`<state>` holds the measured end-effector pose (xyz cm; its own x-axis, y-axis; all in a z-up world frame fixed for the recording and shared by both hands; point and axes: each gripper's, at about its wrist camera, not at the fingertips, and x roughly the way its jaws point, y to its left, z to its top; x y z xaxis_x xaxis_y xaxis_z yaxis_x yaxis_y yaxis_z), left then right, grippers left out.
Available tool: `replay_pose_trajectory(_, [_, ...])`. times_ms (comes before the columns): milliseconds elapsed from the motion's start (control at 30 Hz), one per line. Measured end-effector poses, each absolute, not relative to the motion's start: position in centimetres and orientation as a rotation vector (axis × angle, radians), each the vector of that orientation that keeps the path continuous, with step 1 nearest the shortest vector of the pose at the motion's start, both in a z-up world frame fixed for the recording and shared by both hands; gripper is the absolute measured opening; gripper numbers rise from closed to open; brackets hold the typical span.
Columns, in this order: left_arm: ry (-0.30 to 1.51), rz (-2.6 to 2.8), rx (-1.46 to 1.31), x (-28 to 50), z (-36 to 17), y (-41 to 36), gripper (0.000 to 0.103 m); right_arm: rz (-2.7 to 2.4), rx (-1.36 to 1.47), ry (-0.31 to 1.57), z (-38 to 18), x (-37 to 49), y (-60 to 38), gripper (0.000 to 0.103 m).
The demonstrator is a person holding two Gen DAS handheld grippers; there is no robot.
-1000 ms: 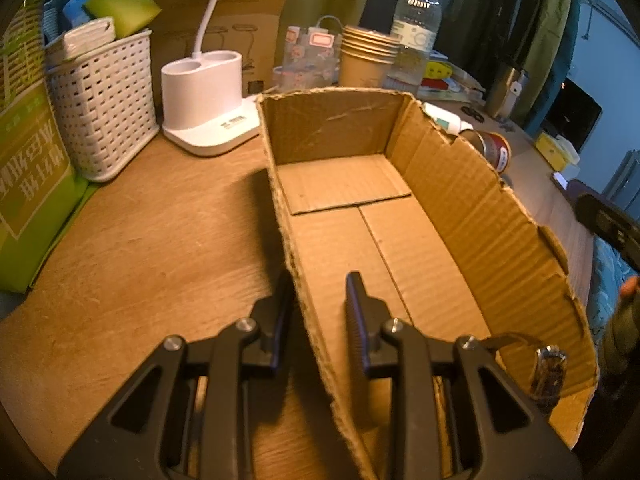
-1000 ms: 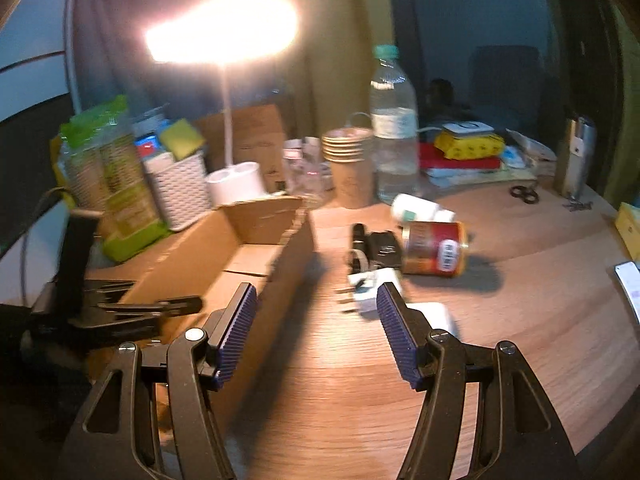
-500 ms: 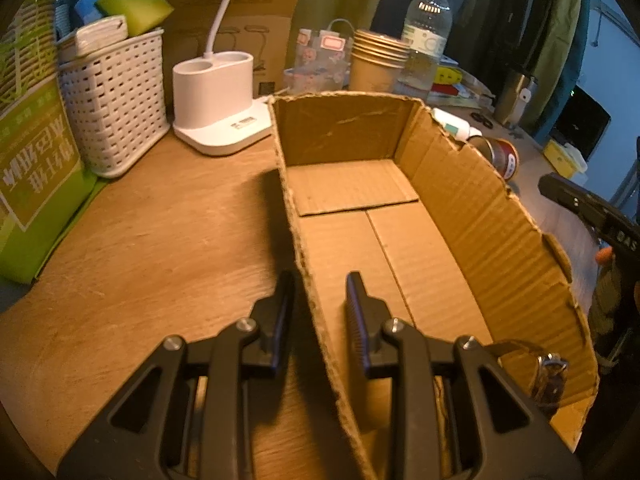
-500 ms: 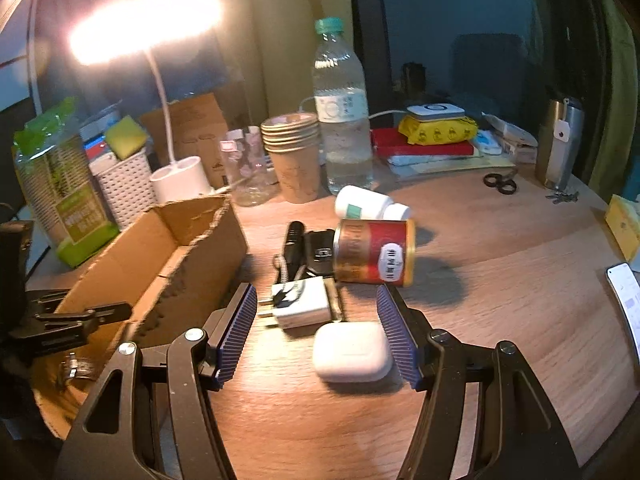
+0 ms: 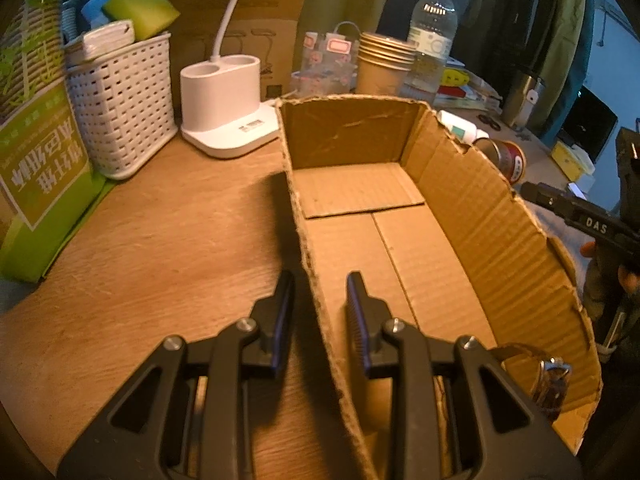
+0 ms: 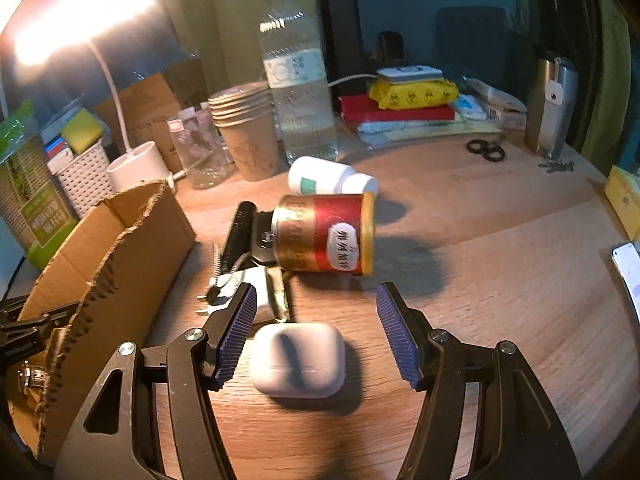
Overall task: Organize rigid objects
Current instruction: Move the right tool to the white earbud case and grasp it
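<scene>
Clamping the cardboard box (image 5: 400, 264) wall, the left gripper (image 5: 318, 304) gripped; the right gripper (image 6: 316, 322), released, straddled the white earbud case (image 6: 298, 360) beside the box.

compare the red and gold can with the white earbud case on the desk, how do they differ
The red and gold can is a cylinder lying on its side; the white earbud case is a rounded, pebble-shaped block lying flat. The can is shiny, coloured and labelled; the case is plain white. The case sits between the right tool's open fingers, untouched; the can lies beyond them. Both rest on the wooden desk, outside the cardboard box.
</scene>
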<state>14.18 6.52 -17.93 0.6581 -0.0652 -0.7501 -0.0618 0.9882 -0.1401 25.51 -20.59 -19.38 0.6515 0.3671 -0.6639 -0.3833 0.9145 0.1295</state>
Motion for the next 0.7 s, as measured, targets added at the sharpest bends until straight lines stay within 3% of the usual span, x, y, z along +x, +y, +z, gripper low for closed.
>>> replay_pose_trajectory(700, [0.85, 0.013, -0.154, 14.1, -17.9, 6.6, 0.028, 0.467, -0.012, 0.831, -20.1, 24.6, -21.0, 0.066])
